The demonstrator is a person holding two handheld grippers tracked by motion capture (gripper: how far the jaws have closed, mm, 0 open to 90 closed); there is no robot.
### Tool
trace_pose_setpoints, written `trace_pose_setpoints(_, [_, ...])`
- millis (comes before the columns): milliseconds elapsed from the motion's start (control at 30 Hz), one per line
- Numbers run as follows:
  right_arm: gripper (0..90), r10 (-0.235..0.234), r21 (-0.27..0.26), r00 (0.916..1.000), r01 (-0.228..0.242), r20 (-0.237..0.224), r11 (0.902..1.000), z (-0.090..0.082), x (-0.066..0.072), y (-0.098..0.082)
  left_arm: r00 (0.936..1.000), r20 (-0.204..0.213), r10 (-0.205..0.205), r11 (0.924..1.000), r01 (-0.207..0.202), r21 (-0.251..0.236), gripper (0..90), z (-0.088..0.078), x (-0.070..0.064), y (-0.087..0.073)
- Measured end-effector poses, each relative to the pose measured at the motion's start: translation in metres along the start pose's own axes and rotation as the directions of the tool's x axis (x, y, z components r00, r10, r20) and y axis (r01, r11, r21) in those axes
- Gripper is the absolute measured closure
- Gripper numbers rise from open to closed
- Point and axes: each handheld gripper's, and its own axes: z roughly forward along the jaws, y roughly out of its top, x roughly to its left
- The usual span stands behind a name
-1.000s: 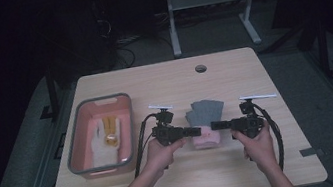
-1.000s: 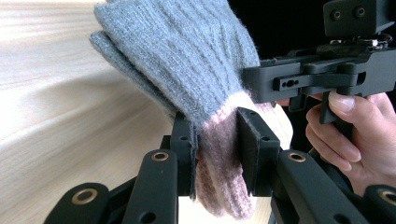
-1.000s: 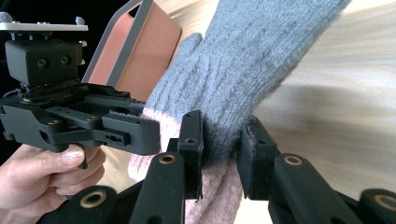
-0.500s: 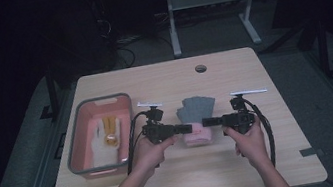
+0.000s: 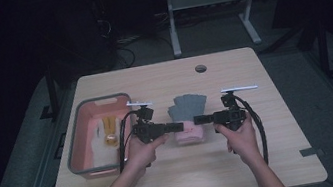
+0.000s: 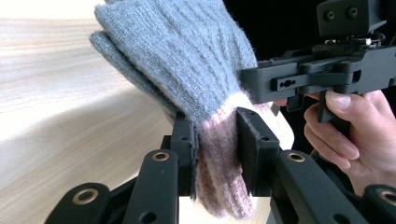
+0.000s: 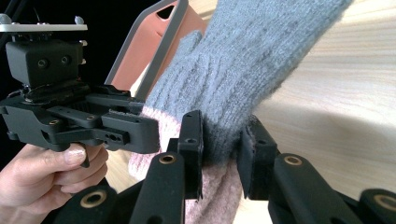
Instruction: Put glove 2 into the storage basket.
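Both grippers, left gripper (image 5: pixel 176 127) and right gripper (image 5: pixel 201 118), are pinching the glove (image 5: pixel 187 115) by its pink cuff, lifting it. Next it likely needs carrying left to the pink bin (image 5: pixel 76 138).

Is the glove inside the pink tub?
No, the glove is outside the tub, pinched between both claws over the table.

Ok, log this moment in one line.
left tool: shut on glove | right tool: shut on glove | glove: cuff gripped both sides | bin: left

Left gripper (image 5: pixel 176 127) and right gripper (image 5: pixel 199 118) held level, tips facing, jaws clamped, a hand gripping each.
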Motion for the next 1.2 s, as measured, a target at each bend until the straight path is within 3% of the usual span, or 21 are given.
trace_pose_setpoints(333, [73.0, -0.023, -0.003, 0.9995, 0.023, -0.021, 0.9997, 0.006, 0.012, 0.008, 0.9999, -0.008, 0.010, 0.9998, -0.010, -0.017, 70.4, -0.016, 0.000, 0.005])
trace_pose_setpoints(1200, [73.0, -0.067, 0.027, 0.9967, 0.069, -0.046, 0.9973, 0.033, 0.041, 0.034, 0.9997, -0.021, -0.012, 0.9979, 0.011, -0.064, 70.5, -0.055, 0.014, 0.015])
